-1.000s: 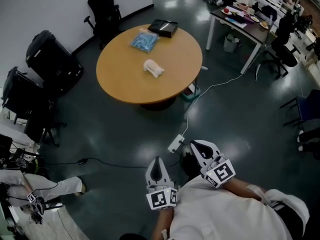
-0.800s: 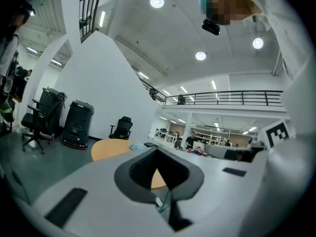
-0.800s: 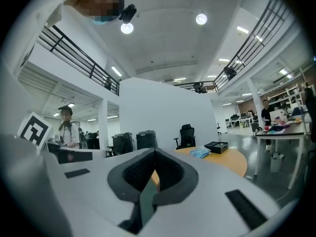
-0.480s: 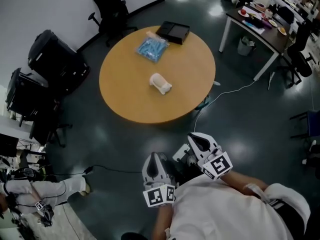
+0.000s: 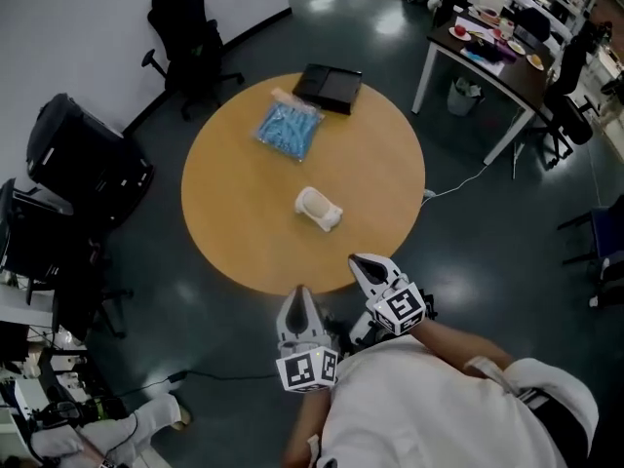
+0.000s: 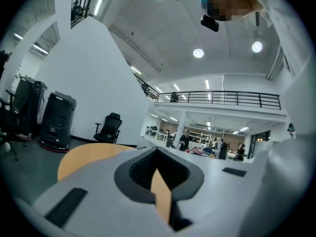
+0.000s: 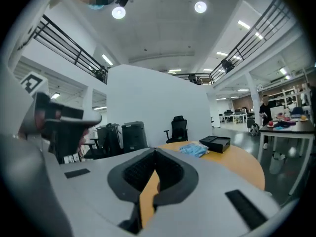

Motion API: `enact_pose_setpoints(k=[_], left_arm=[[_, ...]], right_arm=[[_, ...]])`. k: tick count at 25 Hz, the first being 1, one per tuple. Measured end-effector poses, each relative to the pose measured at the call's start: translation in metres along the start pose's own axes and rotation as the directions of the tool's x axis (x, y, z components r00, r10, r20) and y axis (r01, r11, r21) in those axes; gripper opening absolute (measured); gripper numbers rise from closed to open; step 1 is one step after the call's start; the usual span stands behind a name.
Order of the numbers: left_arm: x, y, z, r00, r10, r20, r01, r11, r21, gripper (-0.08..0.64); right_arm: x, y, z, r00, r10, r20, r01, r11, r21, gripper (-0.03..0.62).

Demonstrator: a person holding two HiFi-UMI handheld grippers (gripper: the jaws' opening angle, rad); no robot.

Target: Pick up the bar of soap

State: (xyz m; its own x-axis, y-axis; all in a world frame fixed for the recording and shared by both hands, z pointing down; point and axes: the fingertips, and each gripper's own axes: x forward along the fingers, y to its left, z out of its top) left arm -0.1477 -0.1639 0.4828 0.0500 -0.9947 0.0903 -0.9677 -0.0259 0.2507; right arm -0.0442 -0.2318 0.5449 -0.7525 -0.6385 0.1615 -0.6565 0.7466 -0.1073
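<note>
Jaws pressed together and empty on both tools: the left gripper [image 5: 299,298] hangs just off the near edge of the round wooden table [image 5: 234,213]. On the table, a blue packet [image 5: 289,128] lies toward the far side, the pale bar of soap [image 5: 319,209] near the middle, well apart from either gripper, and a black box [image 5: 329,86] at the far rim. The right gripper [image 5: 359,261] hovers at the near edge.
</note>
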Motion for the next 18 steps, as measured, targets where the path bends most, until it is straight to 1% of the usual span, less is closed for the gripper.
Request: enact_pose_setpoints(k=[2, 4, 6, 8, 9, 10, 11, 12, 13, 15, 18], left_arm=[[0.025, 0.01, 0.015, 0.998, -0.057, 0.0, 0.057, 0.998, 0.01, 0.003], [0.045, 0.019, 0.026, 0.995, -0.098, 0.004, 0.098, 0.995, 0.006, 0.003], [0.062, 0.028, 0.032, 0.993, -0.12, -0.002, 0.12, 0.993, -0.016, 0.003], [0.07, 0.033, 0.035, 0.992, -0.129, -0.015, 0.129, 0.991, -0.033, 0.003], [0.073, 0.035, 0.035, 0.991, -0.129, -0.021, 0.128, 0.991, -0.037, 0.003], [0.075, 0.037, 0.035, 0.992, -0.127, -0.025, 0.126, 0.991, -0.039, 0.003], [0.077, 0.039, 0.033, 0.992, -0.123, -0.03, 0.122, 0.992, -0.041, 0.003], [0.079, 0.043, 0.029, 0.992, -0.117, -0.036, 0.115, 0.992, -0.043, 0.003], [0.082, 0.048, 0.026, 0.993, -0.108, -0.043, 0.106, 0.993, -0.047, 0.003], [0.086, 0.057, 0.021, 0.995, -0.086, -0.053, 0.082, 0.995, -0.059, 0.003], [0.092, 0.063, 0.021, 0.996, -0.058, -0.061, 0.053, 0.996, -0.074, 0.003]], right_arm=[[0.04, -0.012, -0.015, 0.999, -0.023, -0.039, 0.022, 1.0, -0.016, 0.014], [0.08, -0.028, -0.028, 0.996, -0.04, -0.075, 0.037, 0.999, -0.033, 0.014], [0.121, -0.046, -0.043, 0.991, -0.059, -0.122, 0.055, 0.998, -0.032, 0.017], [0.153, -0.061, -0.061, 0.978, -0.075, -0.195, 0.068, 0.997, -0.045, 0.018], [0.166, -0.067, -0.073, 0.966, -0.076, -0.246, 0.062, 0.996, -0.064, 0.025], [0.178, -0.072, -0.088, 0.95, -0.071, -0.303, 0.046, 0.995, -0.086, 0.057], [0.188, -0.077, -0.104, 0.931, -0.064, -0.36, 0.026, 0.994, -0.11, 0.131], [0.198, -0.082, -0.119, 0.91, -0.062, -0.41, 0.008, 0.991, -0.133, 0.182], [0.206, -0.086, -0.132, 0.891, -0.065, -0.45, -0.004, 0.988, -0.153, 0.203], [0.218, -0.095, -0.15, 0.862, -0.076, -0.502, -0.014, 0.985, -0.173, 0.216], [0.229, -0.108, -0.167, 0.829, -0.081, -0.554, -0.024, 0.983, -0.18, 0.229]])
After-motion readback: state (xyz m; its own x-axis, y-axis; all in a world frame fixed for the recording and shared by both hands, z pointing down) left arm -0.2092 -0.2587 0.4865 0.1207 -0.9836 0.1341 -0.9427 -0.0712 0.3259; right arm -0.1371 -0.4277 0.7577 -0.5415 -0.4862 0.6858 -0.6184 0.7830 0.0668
